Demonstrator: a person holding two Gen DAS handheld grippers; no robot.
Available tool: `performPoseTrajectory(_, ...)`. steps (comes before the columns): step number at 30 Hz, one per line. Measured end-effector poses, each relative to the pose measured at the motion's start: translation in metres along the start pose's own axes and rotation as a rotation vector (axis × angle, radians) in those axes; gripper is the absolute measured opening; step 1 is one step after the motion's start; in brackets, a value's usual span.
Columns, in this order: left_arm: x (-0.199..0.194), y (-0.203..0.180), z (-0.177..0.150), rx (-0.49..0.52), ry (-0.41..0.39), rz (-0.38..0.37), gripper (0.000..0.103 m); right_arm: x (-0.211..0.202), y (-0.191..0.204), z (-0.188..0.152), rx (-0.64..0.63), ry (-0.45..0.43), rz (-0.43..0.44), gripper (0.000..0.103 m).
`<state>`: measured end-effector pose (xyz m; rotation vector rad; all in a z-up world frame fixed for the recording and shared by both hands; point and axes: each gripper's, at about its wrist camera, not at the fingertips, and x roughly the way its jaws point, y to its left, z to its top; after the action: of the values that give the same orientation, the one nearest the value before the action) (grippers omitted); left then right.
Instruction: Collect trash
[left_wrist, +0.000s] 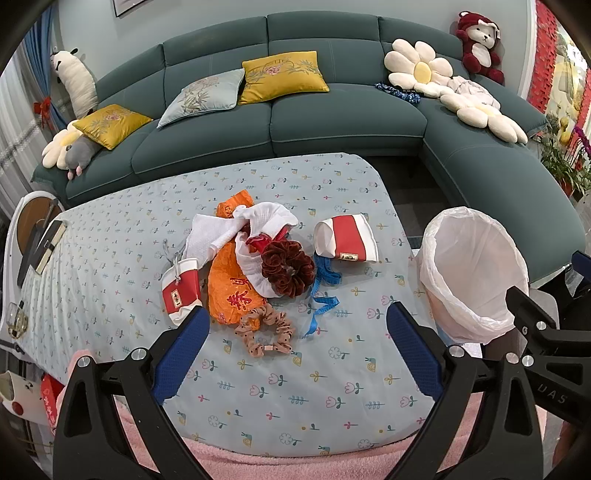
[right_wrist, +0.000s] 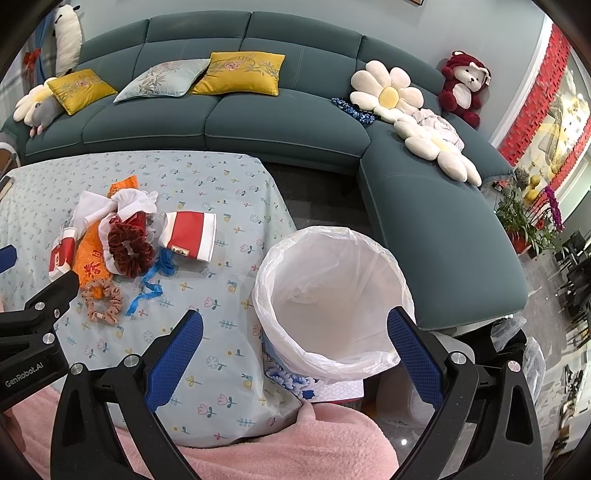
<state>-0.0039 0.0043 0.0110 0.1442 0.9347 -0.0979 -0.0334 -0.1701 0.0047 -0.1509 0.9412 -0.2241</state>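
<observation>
Room: teal corner sofa (left_wrist: 332, 122) behind, cushions and plush toys along it; dark floor strip between sofa and table.
Table: covered by pale flowered cloth (left_wrist: 258, 387), far edge near the sofa, right edge dropping just beside the bin; pink fleece along the near edge.
Bin: white-lined trash bin (right_wrist: 332, 295) off the table's right edge, mouth open and seemingly empty, rim about level with the cloth.
Clutter pile: mid-table, well back from every edge; orange wrapper (left_wrist: 231, 291) under white cloth (left_wrist: 236, 229), dark red scrunchie (left_wrist: 288, 269) on top, blue ribbon (left_wrist: 323, 295) trailing toward the near side.
Cups: large crushed red-and-white cup (left_wrist: 347, 240) lying apart to the right, nearest the bin; smaller red-and-white cup (left_wrist: 181, 291) left of the pile.
Loose item: spotted tan scrunchie (left_wrist: 266, 332), closest to the near edge.
Left gripper (left_wrist: 297, 350): spread wide, holding nothing, hovering over bare cloth short of the pile.
Right gripper (right_wrist: 295, 354): spread wide, holding nothing, poised over the bin's near rim.
Step, judged: first pick; likely best on the large cup, pinched across its flattened sides.
Room to move: open cloth ahead; short clear path to the bin, lifting over the liner rim.
</observation>
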Motion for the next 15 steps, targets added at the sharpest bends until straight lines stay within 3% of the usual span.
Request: performPoseTrajectory(15, -0.0004, -0.0001, 0.0001, 0.0, -0.004, 0.0, 0.091, -0.004, -0.0017, -0.0008, -0.001, -0.008, -0.016, 0.095)
